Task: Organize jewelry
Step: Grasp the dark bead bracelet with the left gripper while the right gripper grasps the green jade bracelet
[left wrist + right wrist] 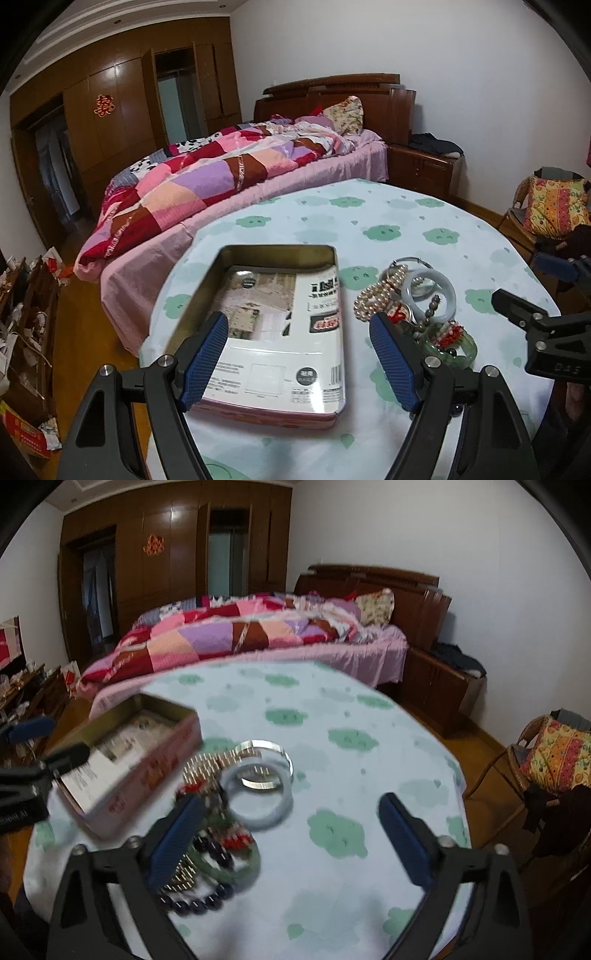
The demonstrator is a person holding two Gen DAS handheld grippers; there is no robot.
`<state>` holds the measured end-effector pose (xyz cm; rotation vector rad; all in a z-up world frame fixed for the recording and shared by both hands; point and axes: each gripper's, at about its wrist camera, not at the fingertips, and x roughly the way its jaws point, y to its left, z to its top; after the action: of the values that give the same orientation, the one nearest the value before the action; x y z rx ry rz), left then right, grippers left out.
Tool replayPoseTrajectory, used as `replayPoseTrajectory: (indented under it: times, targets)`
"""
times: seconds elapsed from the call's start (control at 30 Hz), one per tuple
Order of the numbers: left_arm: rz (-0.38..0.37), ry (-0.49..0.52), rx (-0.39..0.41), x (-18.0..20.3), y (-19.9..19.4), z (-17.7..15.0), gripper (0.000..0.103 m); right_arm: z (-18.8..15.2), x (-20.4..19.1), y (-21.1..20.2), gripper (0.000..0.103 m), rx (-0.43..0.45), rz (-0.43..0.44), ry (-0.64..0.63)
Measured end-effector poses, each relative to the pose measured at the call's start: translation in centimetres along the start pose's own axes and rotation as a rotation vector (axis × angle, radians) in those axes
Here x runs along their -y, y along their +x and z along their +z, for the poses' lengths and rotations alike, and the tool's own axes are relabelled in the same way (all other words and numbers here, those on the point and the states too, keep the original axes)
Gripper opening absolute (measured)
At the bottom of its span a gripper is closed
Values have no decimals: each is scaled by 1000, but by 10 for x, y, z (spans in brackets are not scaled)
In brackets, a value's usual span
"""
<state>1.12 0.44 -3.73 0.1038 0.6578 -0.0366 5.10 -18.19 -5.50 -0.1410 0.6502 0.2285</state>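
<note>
An open rectangular tin (277, 252) with a printed sheet inside lies on the round table. My left gripper (299, 354) hovers over the tin's near half, open, with nothing between its blue pads. To the tin's right is a jewelry pile: a pearl strand (373, 295), a pale jade bangle (428, 291) and a green bangle (456, 350). In the right wrist view my right gripper (291, 834) is open above the cloth. Its left finger (177, 834) overlaps the pile; the pale bangle (258, 801), a silver bangle (266, 749) and dark beads (199, 904) show around it. The tin (147, 771) lies to the left.
The table carries a pale cloth with green cloud prints (332, 709); its far edge borders a bed with a patchwork quilt (207, 177). A wooden nightstand (424, 166) stands behind. A chair with a bright cushion (554, 753) is at the right.
</note>
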Motion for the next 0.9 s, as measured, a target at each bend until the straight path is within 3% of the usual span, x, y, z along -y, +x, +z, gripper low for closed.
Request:
replayPoseTrajectory:
  times: [0.23, 0.4, 0.63, 0.8, 0.9]
  targets:
    - [-29, 2, 6, 10, 4, -4, 79, -14, 3, 15, 69, -70, 56, 9]
    - [-82, 46, 19, 30, 6, -1, 79, -18, 6, 15, 68, -86, 55, 13]
    - [-158, 118, -26, 67, 30, 4, 78, -22, 21, 20, 68, -96, 30, 34]
    - [-183, 156, -88, 82, 54, 2, 57, -22, 25, 23, 68, -98, 37, 48]
    - [-214, 143, -129, 81, 62, -2, 17, -23, 23, 23, 68, -96, 42, 45]
